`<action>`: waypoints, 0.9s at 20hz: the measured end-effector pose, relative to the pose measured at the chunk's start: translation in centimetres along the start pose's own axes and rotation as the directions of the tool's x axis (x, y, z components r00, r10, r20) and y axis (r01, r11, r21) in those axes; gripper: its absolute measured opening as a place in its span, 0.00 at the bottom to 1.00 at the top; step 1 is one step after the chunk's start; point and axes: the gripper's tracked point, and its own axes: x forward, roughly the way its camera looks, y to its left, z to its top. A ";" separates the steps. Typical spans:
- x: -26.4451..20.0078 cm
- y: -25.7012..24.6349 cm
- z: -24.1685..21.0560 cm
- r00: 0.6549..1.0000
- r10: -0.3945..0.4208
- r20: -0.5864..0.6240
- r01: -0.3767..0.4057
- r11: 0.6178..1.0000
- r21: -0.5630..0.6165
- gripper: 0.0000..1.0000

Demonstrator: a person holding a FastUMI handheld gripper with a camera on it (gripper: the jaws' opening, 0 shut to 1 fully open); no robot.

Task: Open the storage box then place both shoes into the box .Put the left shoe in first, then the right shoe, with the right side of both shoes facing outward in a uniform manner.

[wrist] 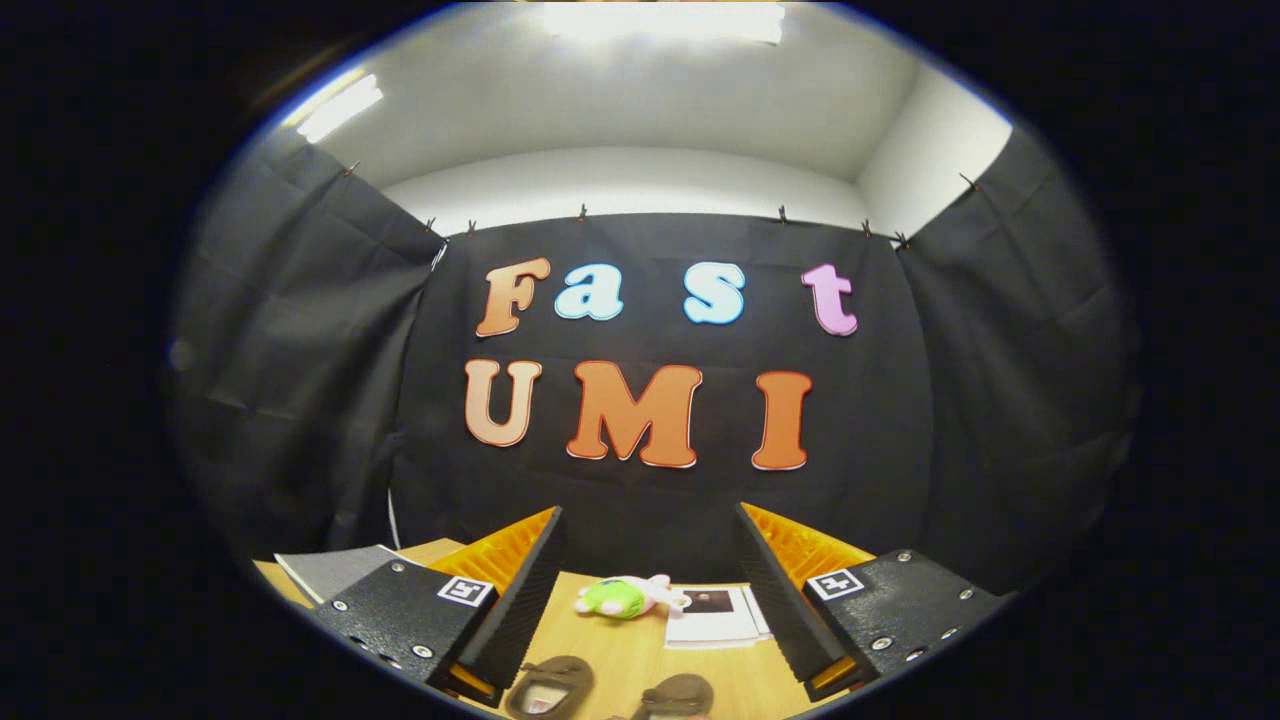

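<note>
Right now the gripper (650,580) hangs above a light wooden table (620,650), its two ridged black fingers (525,600) spread wide apart and holding nothing. Each finger has an orange backing, and each black mount plate carries a small square black-and-white marker.

Between the fingers, and closest to the camera, sit two brown shoes on the table. The left-hand brown shoe (550,686) lies just inside the left finger's base, its opening facing up with a pale insole showing. The right-hand brown shoe (678,694) sits just beside it, nearer the middle of the gap, and is partly cut off, so I cannot tell which of the pair is the left shoe and which the right.

Farther along the table, beyond the shoes and toward its far edge, lies a small plush toy (625,596) in green, white and pink, resting on its side. Just beside it, toward the right finger, lies a stack of white paper sheets (715,618) with a dark printed patch on top; the right finger hides part of the stack.

Outside the left finger, at the table's far left corner, a flat grey panel with a pale rim (335,570) sits tilted; whether it belongs to the storage box I cannot tell, as the finger mount covers most of it.

Behind the table hangs the booth's black cloth wall (640,500), clipped along its top edge below a white ceiling.
</note>
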 end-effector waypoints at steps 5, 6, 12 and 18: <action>-0.8 1.7 0.5 0.999 0.043 0.012 -0.043 0.999 -0.008 0.99; -0.8 2.1 0.5 0.998 0.059 0.010 -0.059 0.998 0.003 0.99; -0.6 4.1 -2.1 0.989 0.133 -0.070 -0.127 0.989 0.081 1.00; -1.5 7.6 -5.0 0.959 0.244 -0.145 -0.219 0.961 0.169 1.00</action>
